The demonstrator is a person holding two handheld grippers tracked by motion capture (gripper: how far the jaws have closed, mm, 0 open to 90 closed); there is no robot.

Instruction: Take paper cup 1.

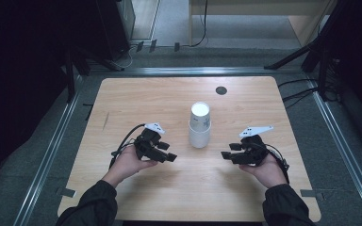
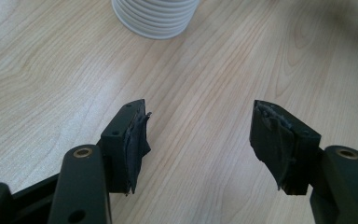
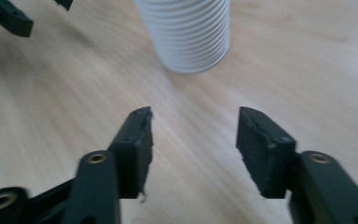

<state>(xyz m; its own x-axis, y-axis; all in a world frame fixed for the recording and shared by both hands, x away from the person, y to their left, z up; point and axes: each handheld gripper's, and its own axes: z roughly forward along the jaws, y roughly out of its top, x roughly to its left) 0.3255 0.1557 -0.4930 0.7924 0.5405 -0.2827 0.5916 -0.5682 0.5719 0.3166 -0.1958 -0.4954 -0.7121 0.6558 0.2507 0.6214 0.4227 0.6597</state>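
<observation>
Cup stack: a white stack of paper cups (image 1: pixel 200 125) stands upside down near the middle of the wooden table (image 1: pixel 136 96), a little toward the far edge; its ribbed rims show at the bottom in my left gripper view (image 2: pixel 154 17) and in my right gripper view (image 3: pixel 189 33).
My left gripper: I hold my left gripper (image 1: pixel 168 157) low over the table, left of the stack and nearer the near edge, jaws pointing toward it.
Left jaws: spread apart, only bare wood between the torn dark pads (image 2: pixel 139 142), nothing pinched.
My right gripper: my right gripper (image 1: pixel 226 154) sits right of the stack, also nearer the near edge, aimed inward at it.
Right jaws: spread as well, a clear gap over the wood, gripping nothing.
Gap to the stack: both grippers are near it, neither touching.
Far edge: a small dark round disc (image 1: pixel 221 90) lies in the tabletop toward the far right corner.
</observation>
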